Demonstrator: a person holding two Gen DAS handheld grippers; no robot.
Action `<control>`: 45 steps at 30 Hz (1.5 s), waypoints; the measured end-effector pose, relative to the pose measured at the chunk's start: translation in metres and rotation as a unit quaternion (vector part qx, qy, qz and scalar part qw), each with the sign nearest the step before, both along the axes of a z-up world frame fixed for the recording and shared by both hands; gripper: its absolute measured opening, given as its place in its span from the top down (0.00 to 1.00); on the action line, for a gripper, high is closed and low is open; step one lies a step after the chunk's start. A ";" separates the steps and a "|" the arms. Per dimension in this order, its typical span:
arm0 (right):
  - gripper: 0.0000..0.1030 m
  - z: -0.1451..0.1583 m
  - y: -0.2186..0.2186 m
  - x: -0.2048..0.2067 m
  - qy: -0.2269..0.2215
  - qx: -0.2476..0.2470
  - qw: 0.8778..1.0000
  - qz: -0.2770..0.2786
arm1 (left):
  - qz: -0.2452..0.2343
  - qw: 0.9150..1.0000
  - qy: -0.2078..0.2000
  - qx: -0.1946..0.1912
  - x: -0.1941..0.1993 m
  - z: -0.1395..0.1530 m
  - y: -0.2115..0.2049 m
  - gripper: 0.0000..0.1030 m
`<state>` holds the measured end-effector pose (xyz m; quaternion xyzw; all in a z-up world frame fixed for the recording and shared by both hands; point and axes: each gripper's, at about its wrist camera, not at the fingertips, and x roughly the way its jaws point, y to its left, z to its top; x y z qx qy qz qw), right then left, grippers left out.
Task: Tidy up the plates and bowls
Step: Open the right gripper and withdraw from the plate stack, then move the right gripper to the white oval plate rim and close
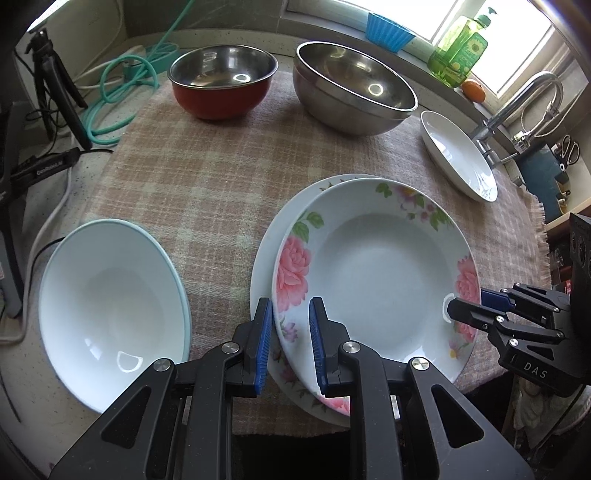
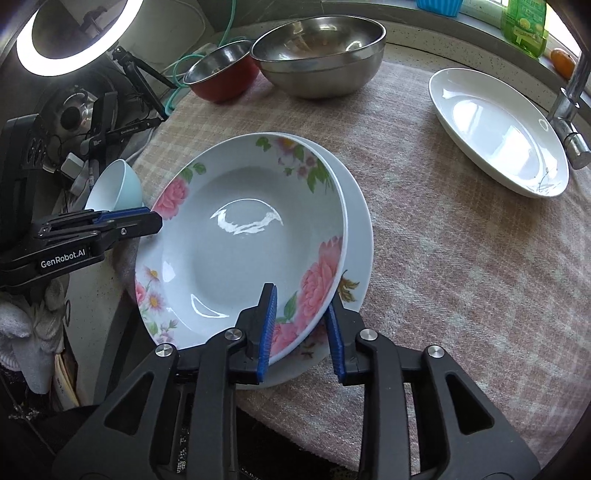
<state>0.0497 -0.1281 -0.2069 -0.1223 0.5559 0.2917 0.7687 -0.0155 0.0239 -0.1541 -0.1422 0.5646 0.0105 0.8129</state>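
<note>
A floral deep plate (image 1: 376, 266) sits on a second floral plate (image 1: 269, 236) near the cloth's front edge. My left gripper (image 1: 290, 343) straddles its left rim, one pad on each side, with a small gap. My right gripper (image 2: 301, 332) straddles its opposite rim (image 2: 325, 295) the same way and also shows in the left wrist view (image 1: 469, 306). A pale-blue bowl (image 1: 110, 310) lies to the left. A white plate (image 1: 458, 155) lies at the right. A red bowl (image 1: 221, 85) and nested steel bowls (image 1: 351, 92) stand at the back.
A checked cloth (image 1: 207, 177) covers the counter. A teal hose (image 1: 125, 85) and a tripod (image 1: 55, 85) are at the back left. A faucet (image 1: 517, 107), a soap bottle (image 1: 461, 44) and a blue cup (image 1: 388, 29) are at the back right. A ring light (image 2: 74, 37) stands left.
</note>
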 end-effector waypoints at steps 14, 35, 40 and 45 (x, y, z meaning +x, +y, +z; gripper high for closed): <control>0.46 0.002 0.005 -0.012 -0.026 -0.028 0.999 0.008 | -0.004 1.000 -0.025 -0.014 0.002 0.016 0.004 0.83; 0.34 0.040 -0.042 -0.010 -0.072 0.048 0.990 -0.109 | -0.055 0.995 -0.077 -0.032 0.013 0.050 0.018 0.83; 0.34 0.053 -0.064 -0.004 -0.104 0.011 0.979 -0.173 | -0.086 0.992 -0.076 -0.043 0.026 0.052 0.008 0.83; 0.34 0.062 -0.116 0.017 -0.108 0.006 0.961 -0.252 | -0.101 0.991 -0.077 -0.046 0.041 0.055 -0.015 0.83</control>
